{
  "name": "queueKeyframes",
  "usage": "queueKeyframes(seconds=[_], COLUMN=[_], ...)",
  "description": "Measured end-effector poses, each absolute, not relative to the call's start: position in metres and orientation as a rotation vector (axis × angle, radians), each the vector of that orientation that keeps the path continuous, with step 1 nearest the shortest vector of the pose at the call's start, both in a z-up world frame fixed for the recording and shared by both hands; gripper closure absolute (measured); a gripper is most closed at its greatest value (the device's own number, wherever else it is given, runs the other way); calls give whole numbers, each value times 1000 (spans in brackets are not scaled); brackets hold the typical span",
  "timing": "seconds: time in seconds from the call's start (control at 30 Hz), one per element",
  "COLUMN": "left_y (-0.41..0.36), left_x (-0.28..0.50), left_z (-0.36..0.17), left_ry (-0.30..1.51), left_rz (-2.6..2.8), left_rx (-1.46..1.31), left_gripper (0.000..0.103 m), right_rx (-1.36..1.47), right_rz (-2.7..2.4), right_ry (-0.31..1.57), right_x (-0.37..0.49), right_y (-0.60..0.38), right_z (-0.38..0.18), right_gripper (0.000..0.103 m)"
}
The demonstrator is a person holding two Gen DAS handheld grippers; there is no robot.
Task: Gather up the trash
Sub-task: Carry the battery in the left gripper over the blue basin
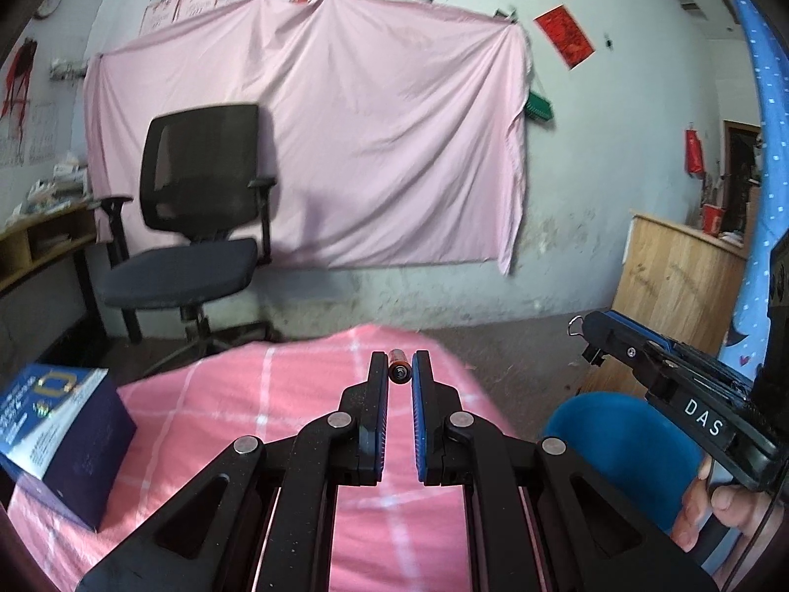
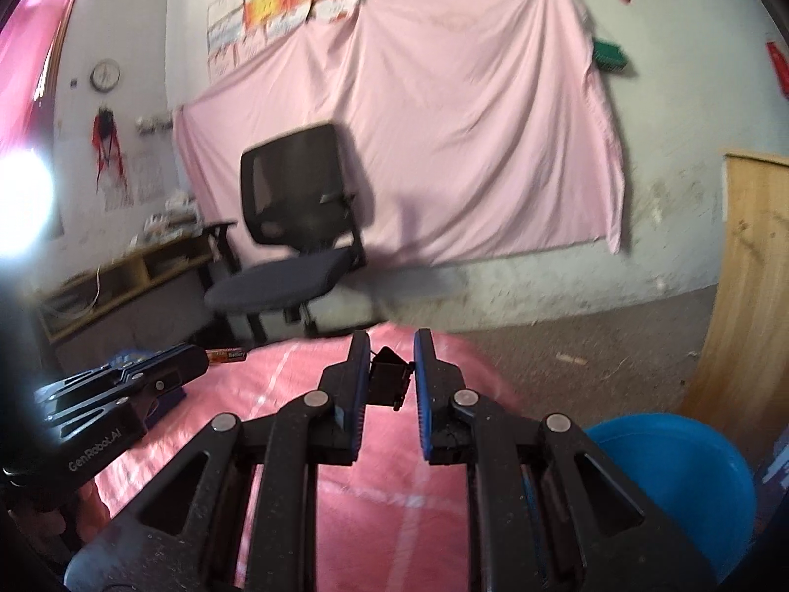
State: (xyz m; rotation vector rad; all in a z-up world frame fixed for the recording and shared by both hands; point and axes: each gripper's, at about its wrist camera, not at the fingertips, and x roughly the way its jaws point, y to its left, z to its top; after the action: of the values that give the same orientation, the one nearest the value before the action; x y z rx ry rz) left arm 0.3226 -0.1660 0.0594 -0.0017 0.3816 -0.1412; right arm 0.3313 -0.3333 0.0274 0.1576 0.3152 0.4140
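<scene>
Carrying two bits of trash at once: my left gripper (image 1: 399,370) has its jaws clenched on a small battery (image 1: 398,367), held up above the pink checked table (image 1: 296,394), and my right gripper (image 2: 392,365) jaws are pinching a black binder clip (image 2: 389,382). Both pieces are lifted clear, so I judge this the carry-to-bin step. Blue bin (image 2: 680,473) sits low on my right, just beside the table. Next move: swing each load over that rim, then release. A blue box (image 1: 54,439) waits at left.
</scene>
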Motion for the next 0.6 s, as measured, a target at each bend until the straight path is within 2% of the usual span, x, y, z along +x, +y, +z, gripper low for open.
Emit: queueKeyframes(seconds=[0.33, 0.6], left_y=[-239, -305], left_x=[296, 284], left_z=[90, 89], left_ry=[306, 283], left_rz=[-268, -381], left_rx=[59, 114], left_gripper=[96, 96], right_rx=[187, 228], right_rz=[248, 137], right_ry=[171, 157], right_x=[275, 248], right_y=[-409, -465], right_z=[44, 39], right_gripper=[72, 72])
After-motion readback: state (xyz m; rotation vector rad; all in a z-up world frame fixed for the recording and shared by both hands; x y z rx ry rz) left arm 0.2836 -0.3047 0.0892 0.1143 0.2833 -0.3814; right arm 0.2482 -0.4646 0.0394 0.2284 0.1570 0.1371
